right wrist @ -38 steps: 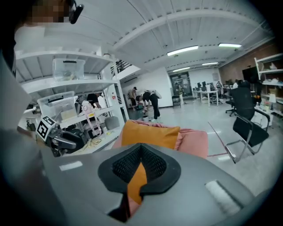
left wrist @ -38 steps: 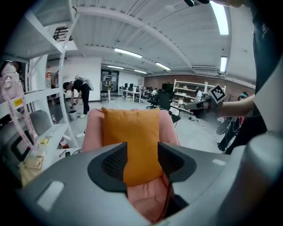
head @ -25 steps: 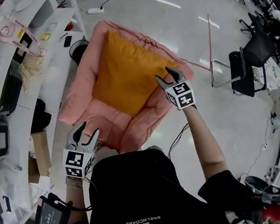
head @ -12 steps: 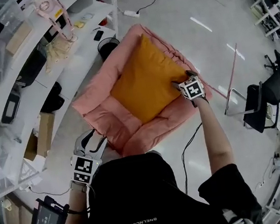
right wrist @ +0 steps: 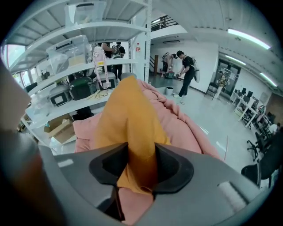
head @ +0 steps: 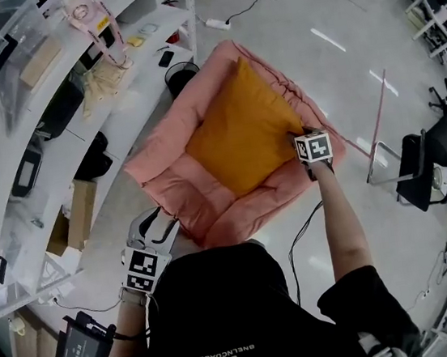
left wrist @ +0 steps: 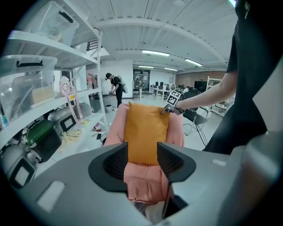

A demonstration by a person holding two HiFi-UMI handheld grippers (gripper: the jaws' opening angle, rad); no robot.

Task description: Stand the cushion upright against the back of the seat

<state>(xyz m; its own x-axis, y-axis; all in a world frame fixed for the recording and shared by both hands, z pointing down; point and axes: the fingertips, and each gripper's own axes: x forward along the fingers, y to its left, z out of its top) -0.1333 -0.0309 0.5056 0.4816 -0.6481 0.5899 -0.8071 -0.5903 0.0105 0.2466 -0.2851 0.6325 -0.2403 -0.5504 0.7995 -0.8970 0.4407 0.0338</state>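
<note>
White shelving (head: 33,158) crowded with boxes and appliances runs along the far left. Low and close to the person, the left gripper (head: 157,221) hangs just short of the front edge of the pink seat (head: 178,189). Its own view shows the 2 jaws moderately apart with nothing between them, only the seat and cushion lined up well beyond. I judge it is kept back as a spare hand, ready to steady the seat or the cushion's lower edge. The seat rests on the bare floor (head: 339,60), its padded backrest (head: 269,78) on the side away from the person. The orange cushion (head: 242,134) lies on the seat with its upper part leaning on that backrest, reclined rather than standing straight. At its upper right corner is the right gripper (head: 303,134), at the end of an outstretched arm. Its jaws have just been closing, and its own view shows the cushion's edge filling the gap, both pads pressing into the fabric. Taking a top corner probably makes sense: from there 1 pull can tip the soft cushion up toward the backrest. Farther right a dark office chair (head: 416,175) stands well apart.
</note>
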